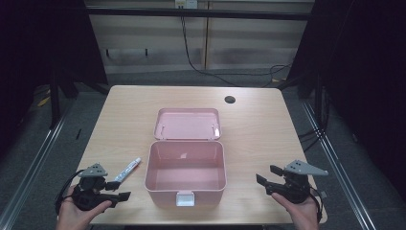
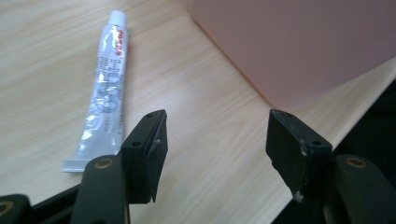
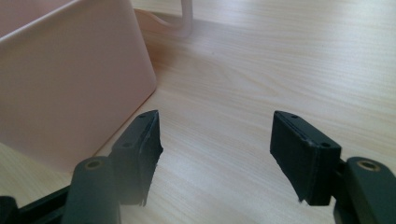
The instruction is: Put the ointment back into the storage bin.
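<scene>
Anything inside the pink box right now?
The pink box stands open and looks empty: bare pink floor, lid laid back behind. Its near wall hides the front strip of floor. The tube lies outside, left.

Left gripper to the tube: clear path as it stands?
Likely yes. The tube lies flat on the table just ahead of the left gripper, beside the pink box, with nothing between; jaws open.

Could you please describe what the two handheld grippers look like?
Both the left gripper and the right gripper are black, each with two flat, blocky jaws fixed by small screws. A grey three-cornered plate sits on top of each, and a black cable loops from each near the hand. No sleeves are visible.
</scene>
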Action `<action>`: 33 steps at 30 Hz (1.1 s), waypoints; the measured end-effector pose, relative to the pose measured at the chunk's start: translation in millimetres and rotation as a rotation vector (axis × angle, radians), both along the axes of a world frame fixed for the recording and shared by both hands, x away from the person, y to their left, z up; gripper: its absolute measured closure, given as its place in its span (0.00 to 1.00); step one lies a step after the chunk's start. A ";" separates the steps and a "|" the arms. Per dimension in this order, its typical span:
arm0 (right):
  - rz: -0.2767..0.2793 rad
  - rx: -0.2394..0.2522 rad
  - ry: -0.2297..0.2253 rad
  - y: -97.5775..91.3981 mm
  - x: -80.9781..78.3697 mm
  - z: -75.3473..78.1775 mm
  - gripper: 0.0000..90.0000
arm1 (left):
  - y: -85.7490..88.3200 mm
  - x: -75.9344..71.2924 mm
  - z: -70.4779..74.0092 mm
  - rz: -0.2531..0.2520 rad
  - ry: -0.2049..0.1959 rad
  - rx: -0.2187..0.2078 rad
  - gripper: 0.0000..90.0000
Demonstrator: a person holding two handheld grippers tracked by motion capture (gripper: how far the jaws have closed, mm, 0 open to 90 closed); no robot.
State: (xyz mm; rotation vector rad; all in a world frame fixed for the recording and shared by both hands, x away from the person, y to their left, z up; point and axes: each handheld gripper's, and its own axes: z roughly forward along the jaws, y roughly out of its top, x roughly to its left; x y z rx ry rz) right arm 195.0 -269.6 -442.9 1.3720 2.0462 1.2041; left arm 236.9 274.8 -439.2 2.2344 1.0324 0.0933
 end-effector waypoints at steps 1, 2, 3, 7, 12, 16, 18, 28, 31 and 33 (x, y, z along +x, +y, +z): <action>-0.002 -0.009 -0.002 1.0 -0.4 0.3 0.37 | -0.9 0.8 2.5 -0.012 -0.010 0.020 0.43; -0.002 -0.009 -0.002 1.0 -0.4 0.3 0.37 | -0.9 0.8 2.5 -0.012 -0.010 0.020 0.43; 0.005 -0.010 0.012 0.8 0.0 -0.6 0.37 | -2.9 1.8 5.8 -0.017 -0.020 0.039 0.45; 0.004 -0.004 0.015 1.3 0.3 -0.6 0.36 | -5.1 6.5 9.3 -0.042 -0.005 0.068 0.46; 0.039 -0.012 0.029 4.3 0.9 -1.3 0.33 | -7.1 14.2 9.5 -0.069 0.025 0.133 0.50; 0.048 -0.006 0.038 4.7 1.2 -1.7 0.33 | -8.1 20.0 14.0 -0.097 0.045 0.160 0.52; 0.049 -0.005 0.040 4.2 1.2 -1.7 0.33 | -9.7 22.6 16.1 -0.105 0.044 0.170 0.55; 0.062 0.001 0.057 5.3 2.4 -2.1 0.33 | -12.8 42.7 20.5 -0.075 0.070 0.218 0.60; 0.068 0.005 0.069 4.8 3.4 -3.5 0.31 | -15.3 52.7 22.7 -0.066 0.066 0.242 0.61; 0.069 0.004 0.076 5.2 3.9 -4.0 0.31 | -18.4 57.3 22.2 -0.075 0.083 0.251 0.63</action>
